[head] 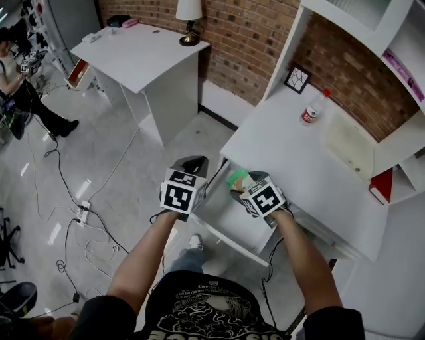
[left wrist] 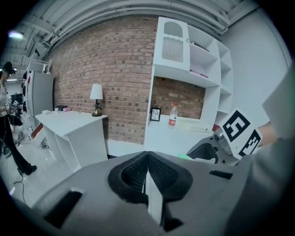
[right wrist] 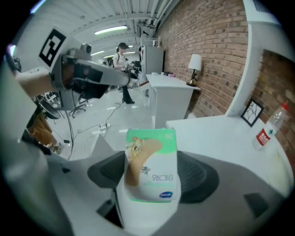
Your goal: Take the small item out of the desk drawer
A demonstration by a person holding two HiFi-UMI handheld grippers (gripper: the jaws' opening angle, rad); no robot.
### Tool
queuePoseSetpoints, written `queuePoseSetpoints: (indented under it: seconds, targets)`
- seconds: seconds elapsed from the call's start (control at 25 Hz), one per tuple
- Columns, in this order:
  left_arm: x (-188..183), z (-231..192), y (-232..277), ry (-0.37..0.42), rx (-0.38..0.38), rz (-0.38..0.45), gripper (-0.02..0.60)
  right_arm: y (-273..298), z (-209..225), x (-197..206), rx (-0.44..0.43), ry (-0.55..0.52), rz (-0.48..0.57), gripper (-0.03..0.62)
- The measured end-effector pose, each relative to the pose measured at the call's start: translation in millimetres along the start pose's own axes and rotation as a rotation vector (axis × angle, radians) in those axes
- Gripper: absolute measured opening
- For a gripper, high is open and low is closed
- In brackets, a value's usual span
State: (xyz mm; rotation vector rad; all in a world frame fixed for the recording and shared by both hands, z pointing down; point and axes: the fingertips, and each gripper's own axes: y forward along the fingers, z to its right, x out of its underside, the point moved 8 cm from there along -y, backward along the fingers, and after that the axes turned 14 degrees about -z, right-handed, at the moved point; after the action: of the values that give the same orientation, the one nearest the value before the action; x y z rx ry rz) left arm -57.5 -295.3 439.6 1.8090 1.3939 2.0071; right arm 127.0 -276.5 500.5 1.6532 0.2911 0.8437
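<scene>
My right gripper (head: 239,184) is shut on a small green-and-white box (head: 238,178) with a bandage picture, holding it above the open white drawer (head: 232,240) of the desk (head: 299,166). In the right gripper view the box (right wrist: 151,156) stands upright between the dark pads (right wrist: 198,177). My left gripper (head: 193,163) hangs just left of the drawer, over the floor. Its jaws are shut with nothing between them, and the pads (left wrist: 131,175) meet in the left gripper view. The inside of the drawer is mostly hidden by the right gripper.
On the desk stand a water bottle (head: 313,107), a small framed picture (head: 297,80) and a flat white pad (head: 348,146); a red book (head: 382,186) sits on a shelf. A second white desk (head: 143,56) with a lamp (head: 189,16) stands behind. Cables and a power strip (head: 83,212) lie on the floor.
</scene>
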Motion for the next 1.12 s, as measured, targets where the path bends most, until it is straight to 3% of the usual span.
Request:
queuePoseSetpoints:
  seconds: [0.6, 1.12]
  targets:
    - [-84, 24, 5, 0.121, 0.059, 0.079, 0.003, -125, 63, -26, 0.182, 0.293, 0.356, 0.347]
    - [-125, 28, 10, 0.19, 0.097, 0.116, 0.002, -183, 92, -9, 0.37, 0.523, 0.543, 0.347]
